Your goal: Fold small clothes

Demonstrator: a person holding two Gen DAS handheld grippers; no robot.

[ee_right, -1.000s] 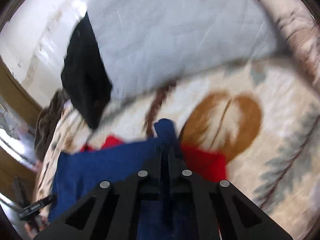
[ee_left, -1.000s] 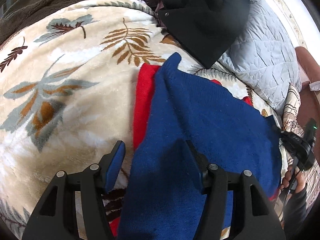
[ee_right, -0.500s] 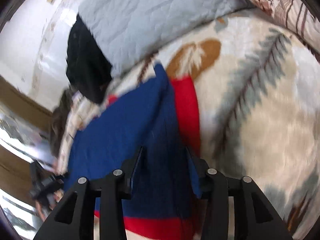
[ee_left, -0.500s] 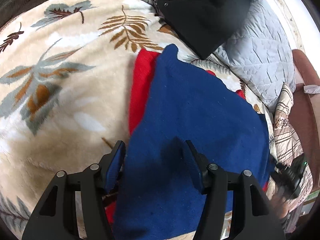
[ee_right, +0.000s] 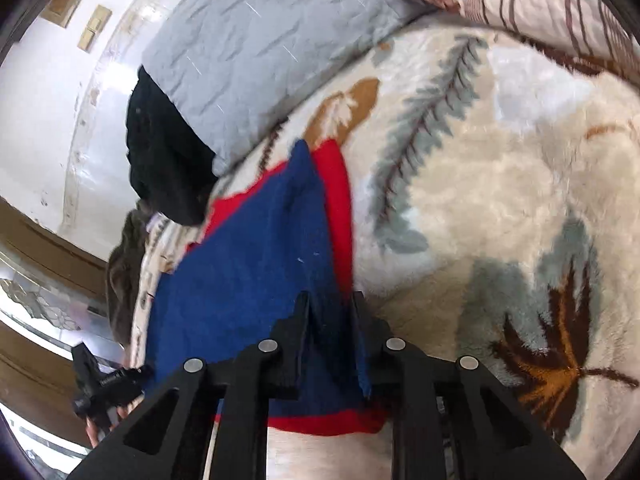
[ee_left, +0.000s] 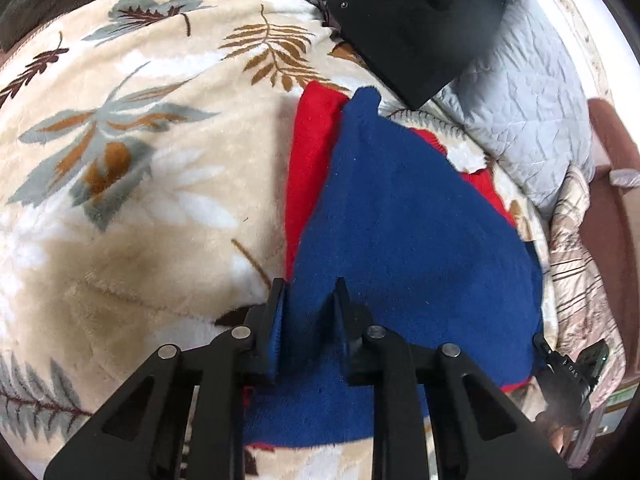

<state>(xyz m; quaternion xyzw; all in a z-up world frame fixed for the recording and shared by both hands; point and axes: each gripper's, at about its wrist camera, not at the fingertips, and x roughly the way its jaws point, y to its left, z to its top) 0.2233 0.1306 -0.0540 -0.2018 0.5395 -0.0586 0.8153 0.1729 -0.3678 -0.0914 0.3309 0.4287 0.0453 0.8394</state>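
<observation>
Garment: a small blue and red knit piece [ee_left: 400, 216] lay flat on the leaf-patterned blanket [ee_left: 140, 184], blue layer on top, red showing along its edges.
Left gripper [ee_left: 310, 300]: its fingers [ee_left: 276, 320] stood narrowly apart over the near edge of the garment, with blue fabric between them; whether they actually pinched it could not be told.
Right gripper [ee_right: 332, 312]: its fingers [ee_right: 298, 332] were likewise close together, with the blue layer [ee_right: 248, 264] and its red border between them; a firm grip could not be confirmed.
Garment to fingers: in both wrist views it stretched forward from the fingertips, its pointed far corner toward the pillow.
Surroundings: a grey quilted pillow [ee_left: 532, 104] and a black garment [ee_left: 420, 28] lay beyond it, apart from the grippers.
</observation>
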